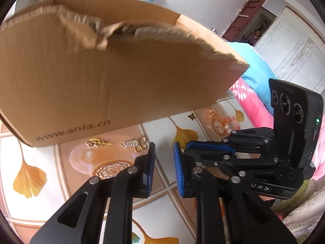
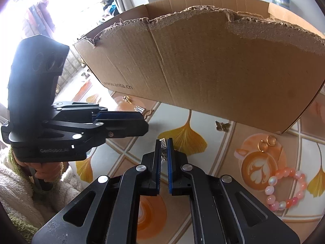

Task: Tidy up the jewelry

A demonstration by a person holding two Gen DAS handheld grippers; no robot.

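A torn cardboard box [image 1: 113, 77] stands on the patterned tabletop; it also fills the right wrist view [image 2: 213, 65]. My left gripper [image 1: 164, 148] is open and empty, low over the table near a gold comb-shaped piece with a butterfly [image 1: 134, 144] and a small gold charm [image 1: 95, 143]. My right gripper [image 2: 164, 142] is shut on a small silver comb-shaped piece [image 2: 163, 142], just in front of the box. A gold butterfly charm [image 2: 222, 125], gold hoop earrings [image 2: 266, 143] and a pink bead bracelet [image 2: 286, 189] lie on the table to its right.
The left gripper's body [image 2: 50, 122] sits close at the right gripper's left. A pink and blue blanket [image 1: 256, 85] lies at the table's right edge. A fluffy sleeve [image 2: 18, 193] is at lower left. A doorway with a person [image 1: 255, 34] is far behind.
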